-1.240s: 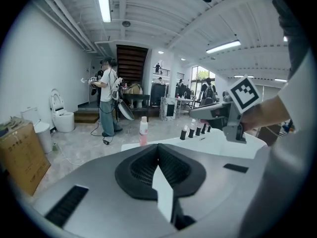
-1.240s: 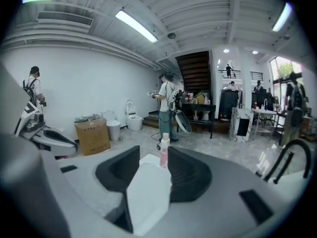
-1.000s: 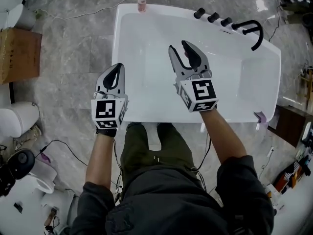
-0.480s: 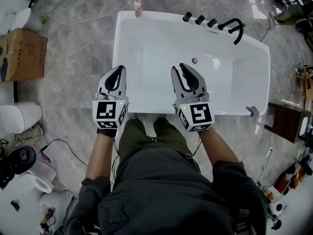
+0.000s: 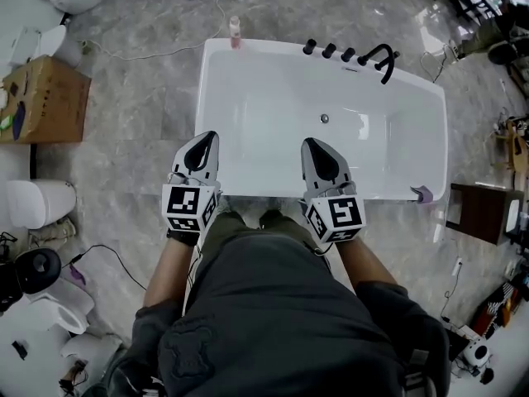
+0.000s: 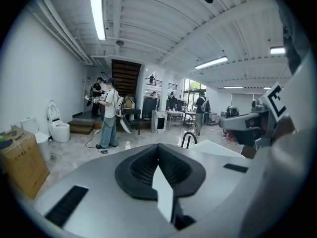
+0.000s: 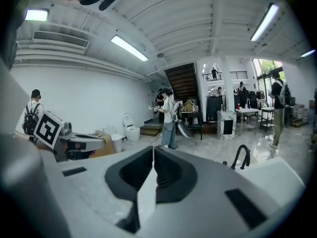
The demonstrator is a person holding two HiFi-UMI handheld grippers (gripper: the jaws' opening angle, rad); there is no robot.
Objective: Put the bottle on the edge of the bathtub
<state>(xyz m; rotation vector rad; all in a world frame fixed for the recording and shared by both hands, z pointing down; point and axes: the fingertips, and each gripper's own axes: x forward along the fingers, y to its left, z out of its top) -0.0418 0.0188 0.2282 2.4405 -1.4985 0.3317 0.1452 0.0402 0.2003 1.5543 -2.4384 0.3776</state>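
Jaws are pressed together on both tools: the left gripper [image 5: 202, 141] is closed with nothing between its jaws, and the right gripper [image 5: 317, 147] has just been closing and is now closed too, with nothing between its jaws. Both hang side by side over the near rim of the white bathtub [image 5: 201, 98], close to the person's body. The bottle [image 5: 235, 31], small and pinkish, stands well apart from them at the far left corner of the tub. It looks upright on the rim, though it is too small in the head view to be sure of its footing. The black faucet [image 5: 376, 56] sits along the same far edge, further right. Judging from this, the placing step looks done and the hands are clear of it. No further reach seems called for; if the bottle's seat were in doubt, the next move would need open jaws and a long reach across the tub.
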